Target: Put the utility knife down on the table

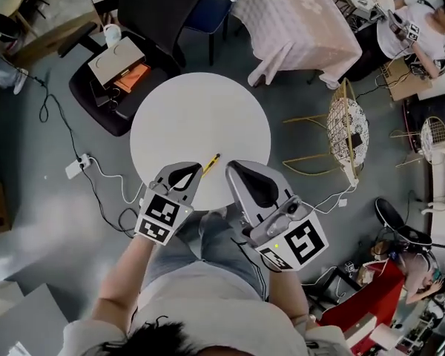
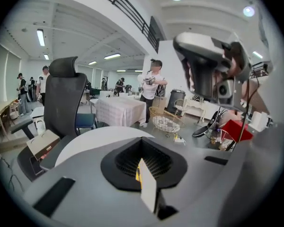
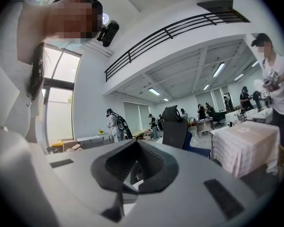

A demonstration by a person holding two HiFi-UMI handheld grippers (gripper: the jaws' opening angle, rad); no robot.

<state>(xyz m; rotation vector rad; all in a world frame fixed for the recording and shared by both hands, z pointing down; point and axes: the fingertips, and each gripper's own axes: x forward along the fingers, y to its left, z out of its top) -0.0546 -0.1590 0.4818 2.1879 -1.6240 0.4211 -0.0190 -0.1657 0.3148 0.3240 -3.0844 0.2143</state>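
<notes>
Round, smooth white desk [image 1: 200, 121]. Left tongs [image 1: 196, 173] clamped on the slim yellow utility knife [image 1: 212, 162]. Right tongs [image 1: 241, 170] closed together, empty

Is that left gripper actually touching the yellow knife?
Touching. The left gripper view shows the left gripper with its jaws closed on the utility knife, pinching it between them. The head view shows its yellow end sticking out in front.

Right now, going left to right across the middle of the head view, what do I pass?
power strip → left claw → utility knife → right claw → gold wire stand
</notes>
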